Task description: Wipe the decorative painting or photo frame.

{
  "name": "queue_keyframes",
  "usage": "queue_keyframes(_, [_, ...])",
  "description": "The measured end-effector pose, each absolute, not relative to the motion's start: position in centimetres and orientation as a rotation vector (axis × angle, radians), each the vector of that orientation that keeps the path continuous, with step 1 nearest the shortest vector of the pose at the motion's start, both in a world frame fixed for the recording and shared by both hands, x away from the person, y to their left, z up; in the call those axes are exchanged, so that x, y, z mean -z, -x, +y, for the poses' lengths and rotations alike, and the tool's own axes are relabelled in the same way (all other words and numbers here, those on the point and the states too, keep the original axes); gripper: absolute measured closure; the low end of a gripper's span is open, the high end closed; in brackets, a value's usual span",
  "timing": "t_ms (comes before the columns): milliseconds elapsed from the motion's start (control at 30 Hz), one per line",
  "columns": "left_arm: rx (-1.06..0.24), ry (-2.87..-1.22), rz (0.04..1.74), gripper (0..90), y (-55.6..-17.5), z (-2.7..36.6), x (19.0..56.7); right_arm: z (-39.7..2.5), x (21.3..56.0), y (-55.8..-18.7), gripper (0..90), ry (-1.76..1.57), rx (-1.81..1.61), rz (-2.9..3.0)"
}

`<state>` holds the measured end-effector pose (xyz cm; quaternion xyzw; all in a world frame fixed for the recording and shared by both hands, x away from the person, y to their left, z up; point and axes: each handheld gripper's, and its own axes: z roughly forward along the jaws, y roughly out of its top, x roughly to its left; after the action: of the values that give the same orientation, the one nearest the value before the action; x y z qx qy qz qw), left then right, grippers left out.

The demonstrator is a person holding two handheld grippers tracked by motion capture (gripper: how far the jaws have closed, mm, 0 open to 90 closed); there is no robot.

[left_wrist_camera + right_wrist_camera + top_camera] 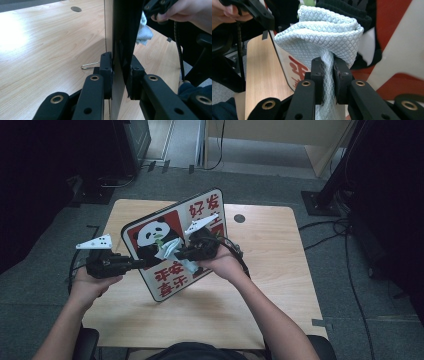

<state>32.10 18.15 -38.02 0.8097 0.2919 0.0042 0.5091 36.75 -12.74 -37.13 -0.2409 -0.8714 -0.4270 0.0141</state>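
**Panda sign held up, cloth against its face**

Panda sign (172, 245) stands tilted on its lower edge above the desk (270, 250), its printed side with the panda and red characters turned up toward me. My left tongs (121, 72) pinch the board's left edge between both jaws — in the left gripper view the thin panel runs straight up from between them. My right tongs (327, 67) are clamped on a pale blue waffle-textured cloth (322, 32), whose folded bulk bulges above the jaws and lies against the sign's face, over the panda picture. In the high view the cloth (170, 251) sits near the middle of the board, between my two hands. Behind the board, flat on the desk, lies a small metal clip (89, 65); farther back there is a round cable hole (239, 218) in the wood.
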Motion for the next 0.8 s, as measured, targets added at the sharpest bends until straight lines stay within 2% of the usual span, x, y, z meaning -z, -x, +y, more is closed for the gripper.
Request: queue_keyframes(800, [-0.013,-1.949,0.704,78.4,-32.1,18.2,38.0,-13.6,43.3,-35.0,80.7,0.779,1.306,-2.696])
